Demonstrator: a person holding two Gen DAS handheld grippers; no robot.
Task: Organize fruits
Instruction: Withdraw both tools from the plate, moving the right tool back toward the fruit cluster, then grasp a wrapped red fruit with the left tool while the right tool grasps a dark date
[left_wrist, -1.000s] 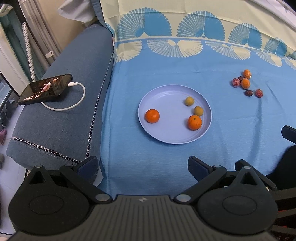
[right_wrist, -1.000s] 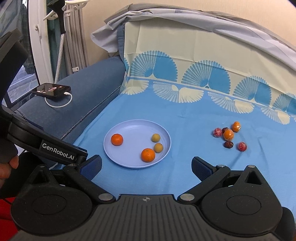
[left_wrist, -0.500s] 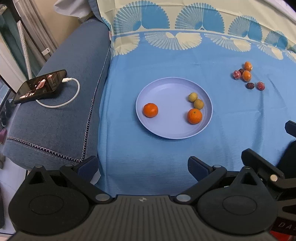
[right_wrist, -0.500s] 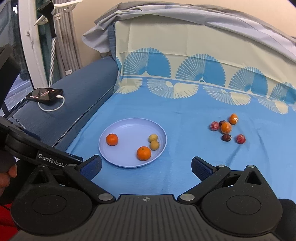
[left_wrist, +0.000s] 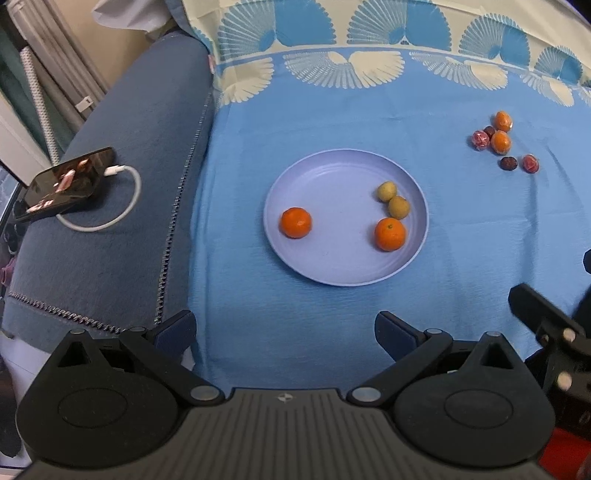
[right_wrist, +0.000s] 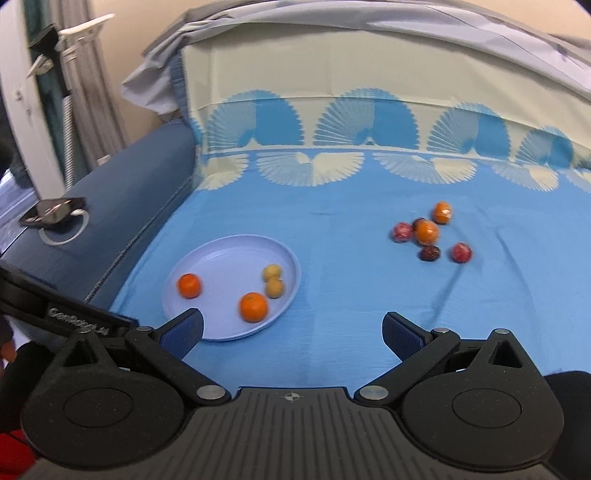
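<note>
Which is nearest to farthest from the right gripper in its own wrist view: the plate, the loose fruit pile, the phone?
From the right gripper:
1. Plate, just ahead, left.
2. Loose fruit pile, farther ahead, right.
3. Phone, far left on the sofa arm.

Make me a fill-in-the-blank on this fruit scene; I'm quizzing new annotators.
1. The plate holds ____ fruits.
2. The phone lies on the ____ armrest.
3. Both the left tool and the right tool are ____.
4. The loose fruits lie on the ____ cloth, apart from the plate.

Missing words: four; sofa; open; blue
</note>
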